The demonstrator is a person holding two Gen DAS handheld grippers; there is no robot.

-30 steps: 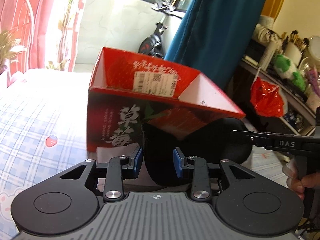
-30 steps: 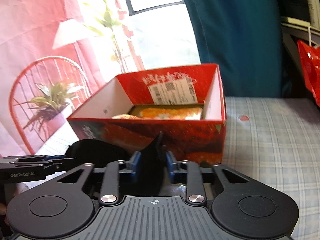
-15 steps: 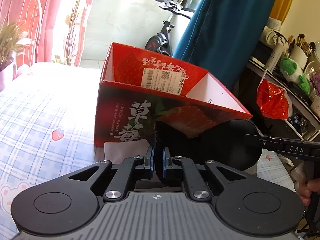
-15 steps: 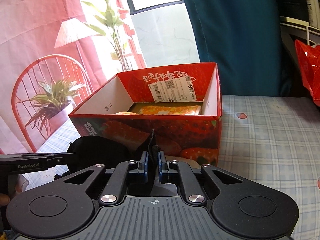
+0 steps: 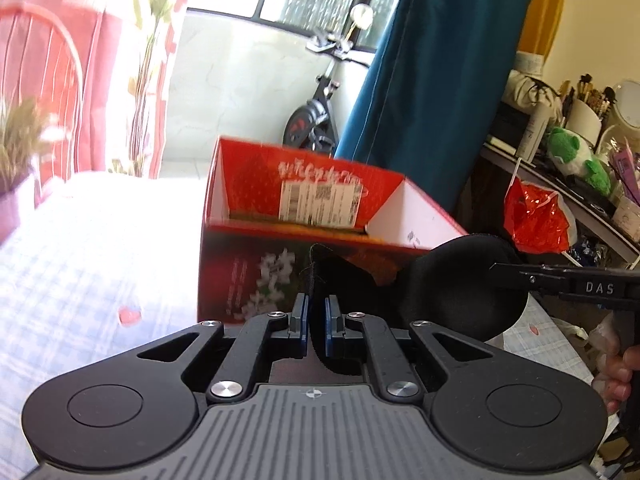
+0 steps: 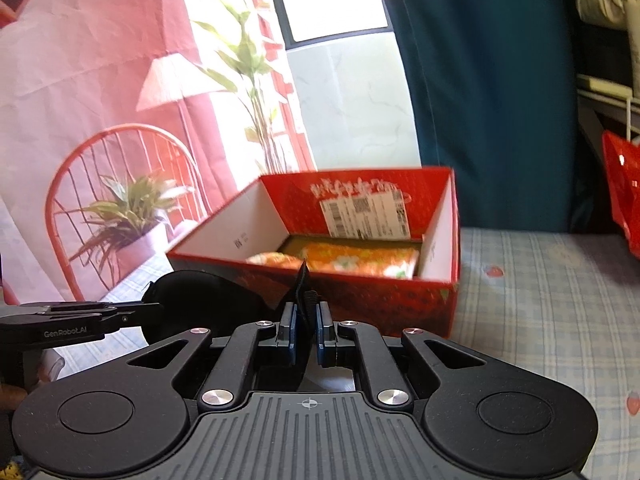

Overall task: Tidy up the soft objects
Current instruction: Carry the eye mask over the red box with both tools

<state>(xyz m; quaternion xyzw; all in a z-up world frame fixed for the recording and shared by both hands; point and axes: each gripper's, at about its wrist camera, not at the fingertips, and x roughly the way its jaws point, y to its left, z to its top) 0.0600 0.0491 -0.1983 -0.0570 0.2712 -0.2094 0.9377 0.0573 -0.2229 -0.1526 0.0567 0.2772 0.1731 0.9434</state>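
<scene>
A black soft eye mask [image 5: 460, 280] hangs in front of a red strawberry box [image 5: 256, 264], stretched between both grippers. My left gripper [image 5: 316, 312] is shut on its left end. My right gripper [image 5: 496, 268] comes in from the right and pinches the other rounded lobe. In the right wrist view the right gripper [image 6: 307, 320] is shut on an edge of the mask [image 6: 200, 300], and the left gripper [image 6: 154, 308] holds the far lobe. The open box [image 6: 440, 296] holds an orange patterned soft item [image 6: 360, 260].
The box stands on a blue checked cloth with strawberries [image 6: 540, 320]. A red plastic bag [image 5: 536, 216] hangs at the right by a cluttered shelf with a green plush [image 5: 572, 156]. A potted plant [image 6: 132, 220] and a red chair [image 6: 80, 176] stand on the left.
Both grippers' jaws closed onto the black mask. The mask has come up off the cloth, and the left gripper rose a little with it.
</scene>
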